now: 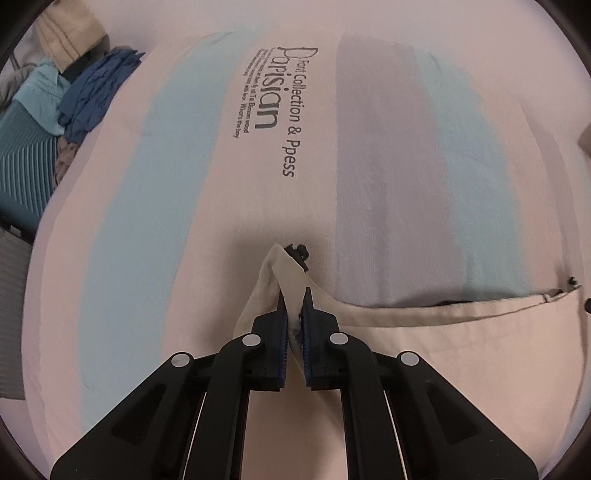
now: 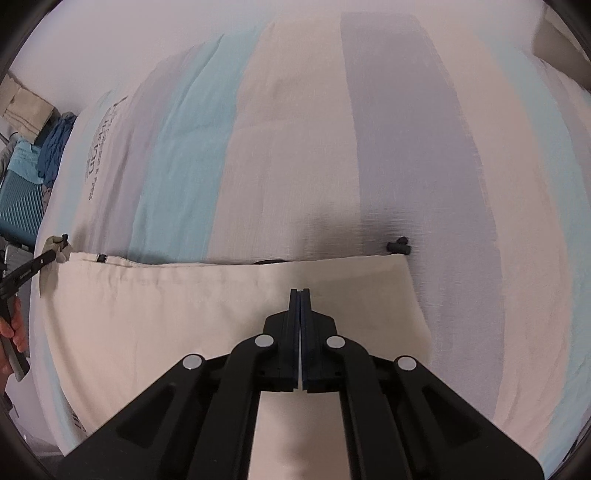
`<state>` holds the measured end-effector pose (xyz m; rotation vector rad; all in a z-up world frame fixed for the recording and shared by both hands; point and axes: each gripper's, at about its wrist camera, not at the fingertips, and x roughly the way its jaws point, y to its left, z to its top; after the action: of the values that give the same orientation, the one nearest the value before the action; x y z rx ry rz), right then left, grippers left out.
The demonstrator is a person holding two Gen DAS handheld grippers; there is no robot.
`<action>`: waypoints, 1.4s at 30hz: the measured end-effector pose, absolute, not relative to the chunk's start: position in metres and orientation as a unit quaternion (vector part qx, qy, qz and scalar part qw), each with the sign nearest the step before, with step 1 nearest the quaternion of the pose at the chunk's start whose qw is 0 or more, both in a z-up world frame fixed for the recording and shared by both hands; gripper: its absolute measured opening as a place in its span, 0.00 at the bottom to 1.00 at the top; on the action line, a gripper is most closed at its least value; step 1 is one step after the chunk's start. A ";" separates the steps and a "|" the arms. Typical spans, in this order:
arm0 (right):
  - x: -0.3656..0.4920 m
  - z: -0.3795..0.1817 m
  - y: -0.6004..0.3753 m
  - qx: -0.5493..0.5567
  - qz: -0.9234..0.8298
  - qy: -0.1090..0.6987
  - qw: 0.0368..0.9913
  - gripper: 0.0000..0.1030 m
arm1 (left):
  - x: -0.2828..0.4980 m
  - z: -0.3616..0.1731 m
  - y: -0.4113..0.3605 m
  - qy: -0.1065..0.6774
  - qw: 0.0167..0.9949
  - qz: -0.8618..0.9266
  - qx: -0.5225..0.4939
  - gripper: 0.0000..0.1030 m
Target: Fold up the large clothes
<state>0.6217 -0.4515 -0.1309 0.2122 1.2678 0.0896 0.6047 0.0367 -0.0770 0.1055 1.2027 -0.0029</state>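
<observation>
A large beige garment (image 1: 443,332) (image 2: 166,314) lies spread on a bed. My left gripper (image 1: 294,291) is shut on one corner of it, and the cloth rises in a peak between the pads. A black cord toggle (image 1: 301,253) hangs at that corner. In the right wrist view the left gripper (image 2: 51,254) shows at the far left with a hand (image 2: 11,332) on it. My right gripper (image 2: 300,291) is shut, with its tips over the garment near the far hem. The cloth there lies flat, and no fold shows between the pads. Another black toggle (image 2: 399,246) sits at the hem's right corner.
The bed sheet (image 1: 266,96) (image 2: 295,129) has pink, light blue and grey stripes and dark printed lettering. Off the bed's left edge is a heap of clothes: a dark blue piece (image 1: 96,96), a teal one (image 1: 40,92) and a beige one (image 1: 70,33).
</observation>
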 end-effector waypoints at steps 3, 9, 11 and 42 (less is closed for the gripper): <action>0.622 -0.141 -0.445 0.095 0.045 0.597 0.796 0.00 | 0.612 -0.094 0.032 0.571 0.817 0.012 0.078 0.06; 0.620 -0.161 -0.438 0.100 0.044 0.609 0.786 0.00 | 0.602 -0.141 -0.001 0.577 0.785 0.028 0.223 0.15; 0.620 -0.163 -0.436 0.098 0.041 0.613 0.783 0.00 | 0.604 -0.140 0.003 0.579 0.791 0.033 0.197 0.16; 0.445 -0.142 -0.449 0.147 0.015 0.595 0.790 0.65 | 0.457 -0.090 -0.085 0.580 0.798 -0.136 0.094 0.94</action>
<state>0.4452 -0.4488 -0.1425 0.3160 1.2812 0.0327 0.4568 -0.0849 -0.0904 0.2023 1.2443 -0.2921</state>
